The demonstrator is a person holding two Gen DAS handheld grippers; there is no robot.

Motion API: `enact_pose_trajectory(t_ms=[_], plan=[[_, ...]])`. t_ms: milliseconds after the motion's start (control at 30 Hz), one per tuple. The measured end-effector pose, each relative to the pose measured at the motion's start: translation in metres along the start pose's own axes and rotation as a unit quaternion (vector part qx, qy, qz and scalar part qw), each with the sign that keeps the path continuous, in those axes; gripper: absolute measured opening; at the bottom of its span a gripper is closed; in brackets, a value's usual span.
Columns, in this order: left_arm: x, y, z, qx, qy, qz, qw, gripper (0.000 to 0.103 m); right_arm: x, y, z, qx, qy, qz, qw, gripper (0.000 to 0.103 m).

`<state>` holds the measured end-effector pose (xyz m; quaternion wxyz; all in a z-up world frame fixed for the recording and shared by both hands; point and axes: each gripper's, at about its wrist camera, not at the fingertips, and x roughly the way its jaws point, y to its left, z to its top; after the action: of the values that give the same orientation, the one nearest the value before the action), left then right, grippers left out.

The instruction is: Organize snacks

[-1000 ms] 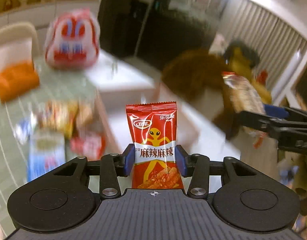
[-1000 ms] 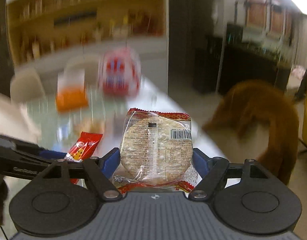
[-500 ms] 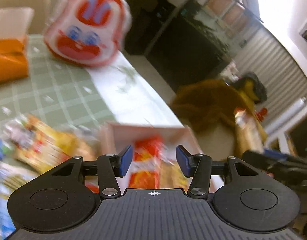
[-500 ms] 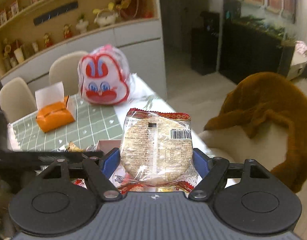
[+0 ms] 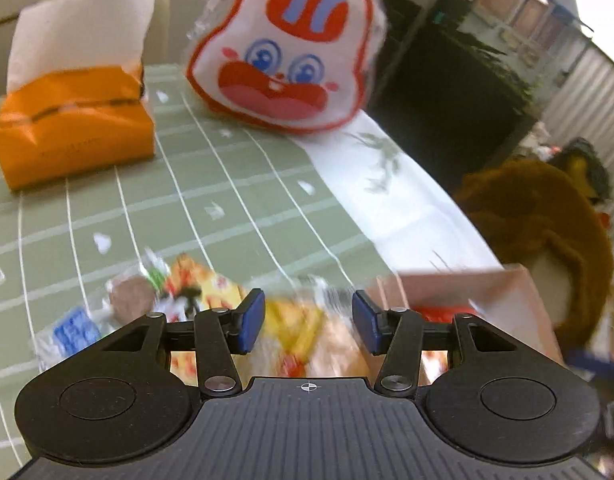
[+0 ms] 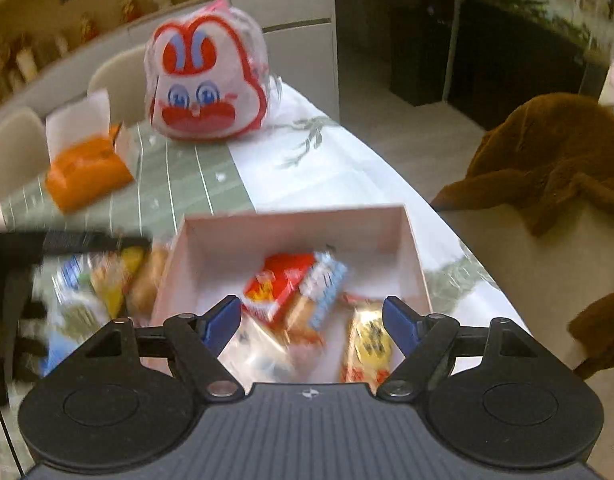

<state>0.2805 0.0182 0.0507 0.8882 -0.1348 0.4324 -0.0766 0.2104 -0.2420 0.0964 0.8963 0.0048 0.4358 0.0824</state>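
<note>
My left gripper (image 5: pixel 307 320) hangs open over a blurred pile of loose snacks (image 5: pixel 211 292) on the green checked cloth, with nothing between its blue pads. The pink box (image 5: pixel 487 288) stands just to its right. In the right wrist view my right gripper (image 6: pixel 311 322) is open above the pink box (image 6: pixel 295 220). Inside lie a red packet (image 6: pixel 279 280), a yellow packet (image 6: pixel 369 344) and a clear-wrapped snack (image 6: pixel 259 356). The loose pile (image 6: pixel 107 280) lies left of the box, under the left tool's dark blurred frame (image 6: pixel 47 244).
A large rabbit-face bag (image 5: pixel 283 52) and an orange tissue box (image 5: pixel 75 120) stand at the back of the table. The table edge runs along the right, with a brown furry cover (image 6: pixel 547 168) on a chair beyond it. Pale chairs stand behind the table.
The left gripper let go of the red spicy-strip packet and swung left and down over the loose pile. The right gripper released the rice cracker and sank over the box.
</note>
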Motion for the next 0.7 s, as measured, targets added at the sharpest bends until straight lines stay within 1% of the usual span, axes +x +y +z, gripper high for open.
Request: enact_pose_trajectory(t_ms=[67, 133, 167, 233, 267, 300, 333, 400, 467, 567, 700], plan=[[0.012, -0.004, 0.006, 0.021, -0.001, 0.009, 0.9997, 0.054, -0.004, -0.001, -0.014, -0.005, 0.006, -0.006, 1.000, 0.078], [0.024, -0.008, 0.007, 0.051, 0.024, 0.022, 0.9981, 0.053, -0.009, -0.004, -0.028, 0.001, 0.013, -0.012, 1.000, 0.078], [0.028, -0.006, 0.004, 0.059, 0.032, 0.021, 0.9975, 0.052, -0.012, -0.006, -0.034, 0.008, 0.015, -0.016, 1.000, 0.078], [0.023, -0.001, -0.006, 0.062, 0.036, 0.013, 0.9973, 0.049, -0.021, -0.013, -0.048, 0.026, 0.015, -0.024, 0.999, 0.078], [0.018, 0.002, -0.012, 0.063, 0.040, 0.007, 0.9972, 0.044, -0.026, -0.016, -0.056, 0.035, 0.013, -0.028, 0.999, 0.078], [0.012, 0.005, -0.020, 0.062, 0.045, 0.001, 0.9971, 0.037, -0.033, -0.018, -0.064, 0.040, 0.007, -0.033, 0.999, 0.078], [0.005, 0.007, -0.028, 0.059, 0.048, -0.003, 0.9971, 0.034, -0.039, -0.018, -0.072, 0.042, 0.002, -0.040, 0.998, 0.078], [-0.011, 0.008, -0.045, 0.058, 0.051, -0.010, 0.9970, 0.033, -0.045, -0.017, -0.087, 0.049, 0.001, -0.041, 0.998, 0.078], [-0.026, 0.010, -0.064, 0.055, 0.054, -0.014, 0.9969, 0.033, -0.048, -0.013, -0.103, 0.058, 0.010, -0.020, 0.998, 0.078], [-0.041, 0.018, -0.087, 0.025, 0.066, -0.020, 0.9973, 0.033, -0.039, 0.004, -0.118, 0.049, 0.035, 0.027, 0.998, 0.078], [-0.060, 0.027, -0.108, -0.015, 0.072, -0.030, 0.9968, 0.033, -0.023, 0.039, -0.120, 0.013, 0.047, 0.078, 0.996, 0.078]])
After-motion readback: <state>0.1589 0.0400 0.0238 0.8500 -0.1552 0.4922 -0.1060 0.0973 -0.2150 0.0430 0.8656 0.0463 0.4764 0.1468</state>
